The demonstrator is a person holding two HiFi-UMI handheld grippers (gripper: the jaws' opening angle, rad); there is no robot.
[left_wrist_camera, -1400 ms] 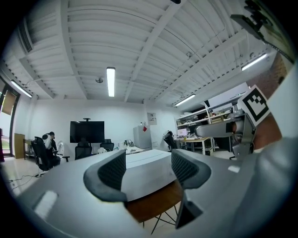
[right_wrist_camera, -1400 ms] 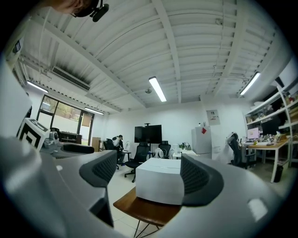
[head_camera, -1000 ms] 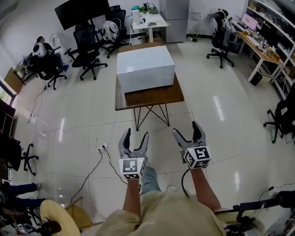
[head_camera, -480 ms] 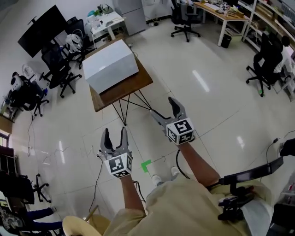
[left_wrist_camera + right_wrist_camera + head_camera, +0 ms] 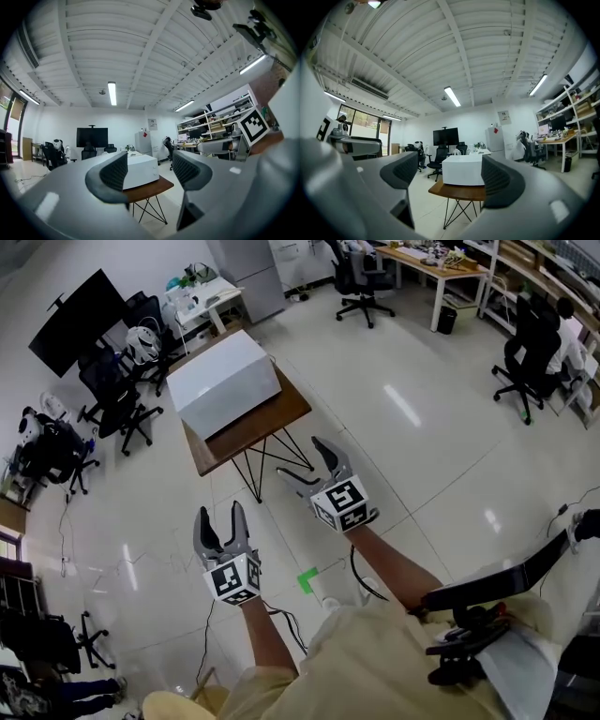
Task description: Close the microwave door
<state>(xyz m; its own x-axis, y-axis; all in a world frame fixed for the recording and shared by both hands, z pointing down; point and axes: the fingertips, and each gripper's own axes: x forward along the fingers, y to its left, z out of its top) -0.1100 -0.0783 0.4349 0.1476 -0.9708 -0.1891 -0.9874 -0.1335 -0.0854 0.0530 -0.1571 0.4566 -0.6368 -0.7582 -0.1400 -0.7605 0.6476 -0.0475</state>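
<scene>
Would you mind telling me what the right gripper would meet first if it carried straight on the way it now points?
Most likely the white microwave on the wooden table: it sits centred between the open jaws of the right gripper, with nothing seen in between, though it is some way off.

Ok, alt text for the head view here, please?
A person stands on a pale tiled office floor holding out the left gripper and right gripper, both with jaws apart and empty, toward a white microwave on a small wooden table well ahead. Black office chairs and a dark screen stand around it.
</scene>
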